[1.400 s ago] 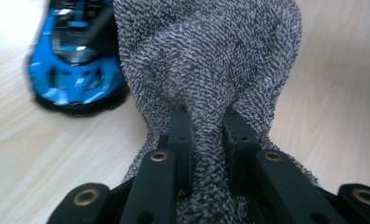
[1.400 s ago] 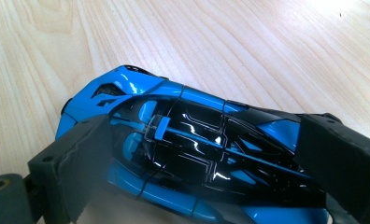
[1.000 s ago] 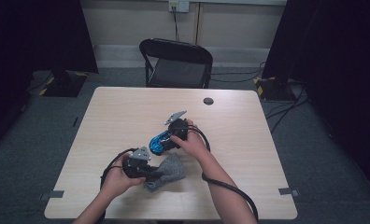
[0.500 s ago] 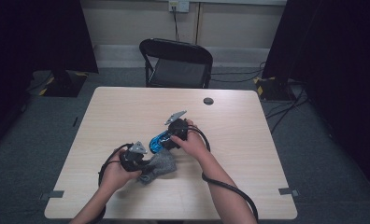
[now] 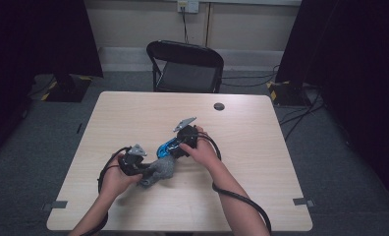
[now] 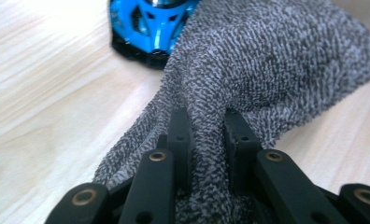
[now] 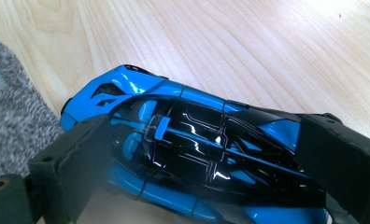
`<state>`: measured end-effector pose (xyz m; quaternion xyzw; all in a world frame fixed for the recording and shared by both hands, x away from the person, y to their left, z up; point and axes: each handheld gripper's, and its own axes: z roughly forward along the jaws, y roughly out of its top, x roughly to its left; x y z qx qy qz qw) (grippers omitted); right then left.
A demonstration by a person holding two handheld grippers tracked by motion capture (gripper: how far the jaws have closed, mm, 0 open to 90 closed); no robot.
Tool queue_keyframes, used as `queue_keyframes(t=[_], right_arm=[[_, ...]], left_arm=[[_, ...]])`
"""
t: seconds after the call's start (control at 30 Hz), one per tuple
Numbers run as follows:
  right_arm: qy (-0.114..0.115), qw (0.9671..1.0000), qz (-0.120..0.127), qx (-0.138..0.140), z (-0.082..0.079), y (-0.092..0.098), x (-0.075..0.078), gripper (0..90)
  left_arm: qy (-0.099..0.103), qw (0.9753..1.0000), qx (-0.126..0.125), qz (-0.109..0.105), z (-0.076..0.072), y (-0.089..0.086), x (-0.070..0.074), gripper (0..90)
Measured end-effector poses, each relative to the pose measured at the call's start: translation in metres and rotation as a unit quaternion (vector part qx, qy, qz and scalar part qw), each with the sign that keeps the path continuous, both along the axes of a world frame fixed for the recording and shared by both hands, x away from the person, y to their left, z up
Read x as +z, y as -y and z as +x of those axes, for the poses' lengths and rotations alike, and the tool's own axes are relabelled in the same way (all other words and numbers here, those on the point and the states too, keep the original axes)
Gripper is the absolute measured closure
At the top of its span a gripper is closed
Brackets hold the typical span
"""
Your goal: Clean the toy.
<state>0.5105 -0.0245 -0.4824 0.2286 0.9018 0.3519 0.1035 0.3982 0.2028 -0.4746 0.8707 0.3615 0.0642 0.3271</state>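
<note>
A blue and black toy car (image 5: 163,148) lies near the middle of the table (image 5: 261,162). My right gripper (image 5: 176,144) is shut on the blue toy car (image 7: 192,140), one jaw at each end of it. A grey knitted cloth (image 5: 161,170) lies against the car's near end. My left gripper (image 5: 144,171) is shut on a pinched fold of this grey cloth (image 6: 276,60), between its jaws (image 6: 206,128). In the left gripper view the car's nose (image 6: 150,21) pokes out beyond the cloth's far edge.
A small black round disc (image 5: 219,106) sits near the table's far edge. A black folding chair (image 5: 185,64) stands behind the table. Cables trail from both grippers over the tabletop. Bare wood lies to the left, right and far side.
My left gripper has shifted a little left and away from the person, dragging the grey cloth with it against the car. The right gripper and the car have stayed put.
</note>
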Motion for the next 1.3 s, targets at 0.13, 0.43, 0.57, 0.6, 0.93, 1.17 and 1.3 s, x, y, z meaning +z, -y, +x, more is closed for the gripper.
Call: queue_keyframes(t=[0.13,0.43,0.57,0.6,0.93,1.17,1.3], right_arm=[[0.0,1.0,-0.001,-0.001,0.0,0.0,0.0,3.9],[0.001,1.0,0.002,-0.002,-0.001,0.0,0.0,3.9],[0.002,1.0,0.002,-0.001,-0.001,0.0,0.0,3.9],[0.002,1.0,0.001,0.0,0.0,0.0,0.0,3.9],[0.001,1.0,0.003,-0.002,-0.001,0.0,0.0,3.9],[0.002,1.0,0.002,-0.001,-0.001,0.0,0.0,3.9],[0.001,1.0,0.002,-0.001,-0.001,0.0,0.0,3.9]], left_arm=[[-0.002,1.0,0.007,0.002,0.001,-0.004,0.0,75.4],[0.003,0.9995,0.028,0.013,0.006,-0.014,0.001,75.4],[0.005,0.999,0.043,0.015,0.008,-0.02,0.001,75.5],[0.004,0.9989,0.046,0.014,0.009,-0.022,0.0,75.4],[0.009,0.9971,0.073,0.02,0.017,-0.032,0.0,75.4],[0.013,0.9955,0.091,0.022,0.025,-0.034,0.0,75.4],[0.01,0.9947,0.1,0.026,0.03,-0.034,0.001,75.4]])
